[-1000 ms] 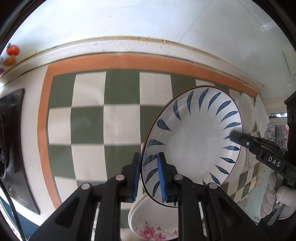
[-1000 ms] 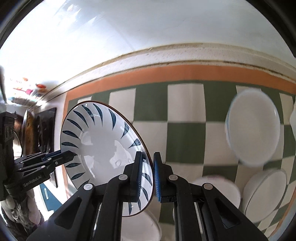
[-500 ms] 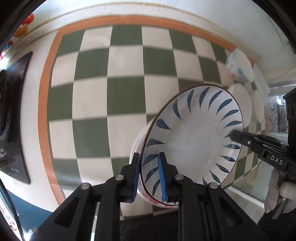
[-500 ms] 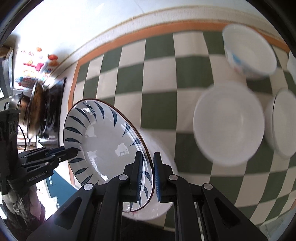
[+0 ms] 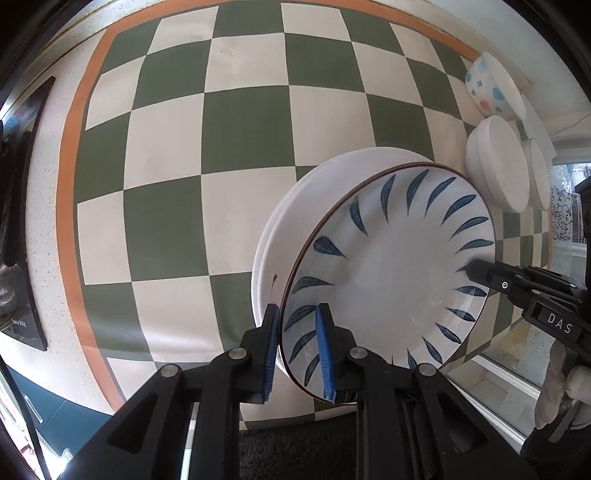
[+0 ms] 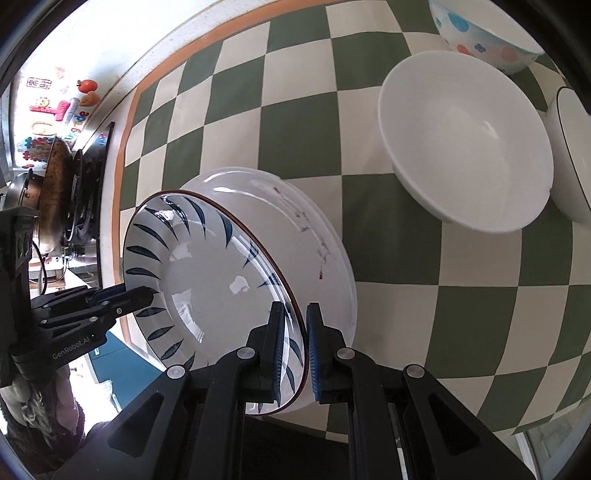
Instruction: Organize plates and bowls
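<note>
A white plate with blue leaf marks (image 5: 391,273) (image 6: 207,280) hangs just above a white plate with a pink flower print (image 5: 291,221) (image 6: 295,221) that lies on the checkered mat. My left gripper (image 5: 297,354) is shut on the blue-leaf plate's near rim. My right gripper (image 6: 295,350) is shut on the opposite rim and shows at the right of the left wrist view (image 5: 476,269). The left gripper shows at the left of the right wrist view (image 6: 144,295). The flower plate is mostly hidden under the held plate.
A large white bowl (image 6: 465,147) (image 5: 495,162), a dotted bowl (image 6: 480,33) (image 5: 491,88) and another white bowl (image 6: 572,155) (image 5: 537,173) stand to the right on the green and cream mat (image 5: 184,184). A stove with pans (image 6: 62,192) lies at the left.
Both grippers carried the blue-leaf plate back toward the counter's near edge and down, over the flower plate. The wall left the view and the bowls came in. Both grips stayed shut.
</note>
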{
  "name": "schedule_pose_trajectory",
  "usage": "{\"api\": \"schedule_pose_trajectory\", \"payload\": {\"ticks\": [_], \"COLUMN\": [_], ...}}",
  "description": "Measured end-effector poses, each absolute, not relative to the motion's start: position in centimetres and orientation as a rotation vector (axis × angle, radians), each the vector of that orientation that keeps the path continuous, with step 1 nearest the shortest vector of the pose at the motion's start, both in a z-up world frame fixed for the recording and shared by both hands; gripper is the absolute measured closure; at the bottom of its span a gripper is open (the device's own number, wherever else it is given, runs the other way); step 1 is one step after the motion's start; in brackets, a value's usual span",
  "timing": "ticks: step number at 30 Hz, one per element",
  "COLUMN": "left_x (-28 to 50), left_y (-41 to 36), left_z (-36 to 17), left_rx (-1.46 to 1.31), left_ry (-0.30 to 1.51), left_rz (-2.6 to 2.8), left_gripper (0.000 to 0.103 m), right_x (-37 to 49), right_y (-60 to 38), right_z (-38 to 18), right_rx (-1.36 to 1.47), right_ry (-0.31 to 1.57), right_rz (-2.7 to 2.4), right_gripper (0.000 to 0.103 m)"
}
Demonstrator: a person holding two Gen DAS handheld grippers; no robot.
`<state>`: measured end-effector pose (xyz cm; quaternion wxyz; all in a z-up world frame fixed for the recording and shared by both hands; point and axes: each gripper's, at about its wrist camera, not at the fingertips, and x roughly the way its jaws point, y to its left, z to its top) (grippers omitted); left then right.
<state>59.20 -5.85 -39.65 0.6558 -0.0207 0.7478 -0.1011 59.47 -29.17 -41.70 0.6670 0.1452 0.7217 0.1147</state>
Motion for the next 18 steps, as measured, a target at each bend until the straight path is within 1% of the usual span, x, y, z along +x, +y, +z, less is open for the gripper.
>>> {"api": "schedule_pose_trajectory", "payload": {"ticks": [14,18], "left_x": [58.7,58.5], "left_y": [-6.2,-6.1], "left_z": [-41.2,-41.5], "left_rx": [-0.043,-0.06], "left_ry": [1.709,1.706], "left_rz": [-0.2,-0.179], "left_gripper": [0.087,0.087], "right_x": [60.2,60.3], "right_y": [-28.7,-28.1], "right_z": [-42.4,-42.4], "right_rx": [0.312,0.266], "right_ry": [1.642,1.636], "right_rz": [0.249,0.252], "right_gripper": [0.09,0.09]}}
